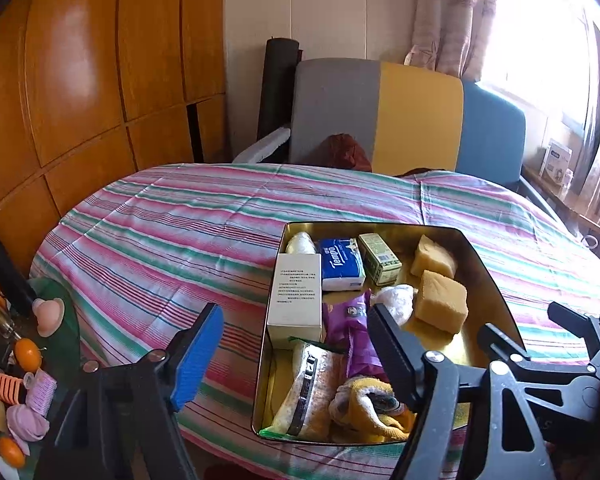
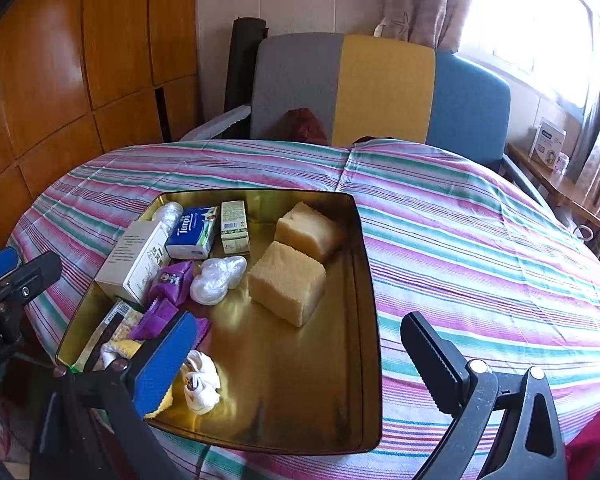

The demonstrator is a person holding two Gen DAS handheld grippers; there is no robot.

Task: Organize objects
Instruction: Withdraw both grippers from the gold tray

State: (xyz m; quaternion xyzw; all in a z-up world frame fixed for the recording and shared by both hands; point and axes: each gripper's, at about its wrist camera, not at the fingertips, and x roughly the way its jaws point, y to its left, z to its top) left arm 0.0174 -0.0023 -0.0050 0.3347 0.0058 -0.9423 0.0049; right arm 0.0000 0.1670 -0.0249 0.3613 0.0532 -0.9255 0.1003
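**Mia:** Where is all the stuff?

**Dad:** It sits in the gold tin [image 2: 364,320] on the striped cloth [image 2: 480,248]. Two yellow sponges [image 2: 287,282] lie side by side near the tin's right wall, well apart from the boxes.

**Mia:** What is on the other side?

**Dad:** Along the tin's left wall stands a white box [image 1: 296,296]. Just beside it is the blue tissue pack [image 1: 342,265], then a small green box [image 1: 380,258]. A purple wrapper [image 2: 168,292] and a clear plastic ball [image 2: 216,278] lie in the middle of the tin. A yellow sock [image 1: 370,410] and a snack bag [image 1: 314,388] fill the near left corner (they touch each other).

**Mia:** Are the grabbers holding anything?

**Dad:** No. The left gripper [image 1: 292,356] is wide apart and holds nothing; it hangs over the tin's left wall. The right gripper [image 2: 300,364] is wide apart too, with nothing in it, above the bare near part of the tin.

**Mia:** And left of the tin?

**Dad:** Small oranges [image 1: 28,354] on a side table.
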